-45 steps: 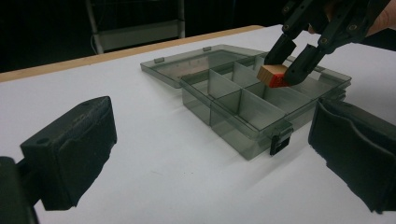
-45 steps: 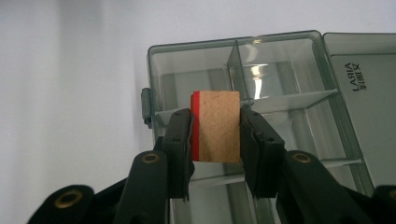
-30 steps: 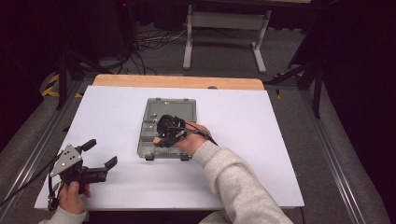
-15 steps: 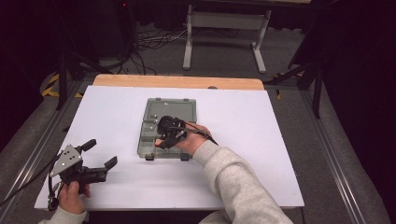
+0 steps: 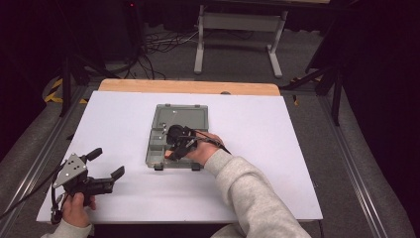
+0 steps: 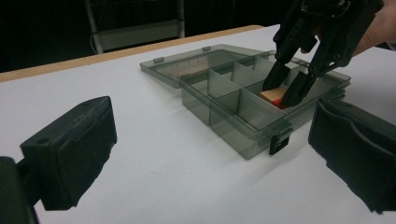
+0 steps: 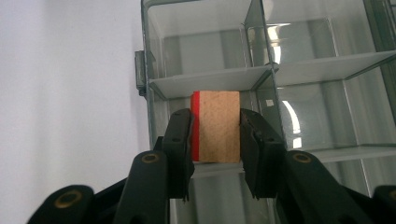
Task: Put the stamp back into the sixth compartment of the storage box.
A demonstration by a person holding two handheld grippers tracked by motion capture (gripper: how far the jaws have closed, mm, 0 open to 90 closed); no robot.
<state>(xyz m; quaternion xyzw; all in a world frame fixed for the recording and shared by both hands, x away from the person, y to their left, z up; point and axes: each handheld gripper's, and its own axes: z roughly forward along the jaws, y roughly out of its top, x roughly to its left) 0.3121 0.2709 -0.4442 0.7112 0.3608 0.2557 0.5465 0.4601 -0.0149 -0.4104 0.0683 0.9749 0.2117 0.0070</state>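
Note:
A small wooden block (image 7: 217,109) with one red face sits between the jaws of my right gripper (image 7: 215,122), which is shut on it. The block is low inside a compartment near one edge of a clear grey divided box (image 7: 210,80). In the high view, the right gripper (image 5: 174,148) hangs over the near part of the box (image 5: 181,116). The left gripper view looks across at the box (image 6: 233,127), the block (image 6: 272,94) and the right gripper (image 6: 281,92) reaching down into it. My left gripper (image 5: 106,162) stands open at the table's near left, holding nothing; its jaws (image 6: 210,158) frame the box.
The box's lid lies open flat on the far side. A white table surface (image 5: 277,148) surrounds the box, with a wooden strip (image 5: 188,87) along the far edge. Metal stands and cables are on the floor beyond.

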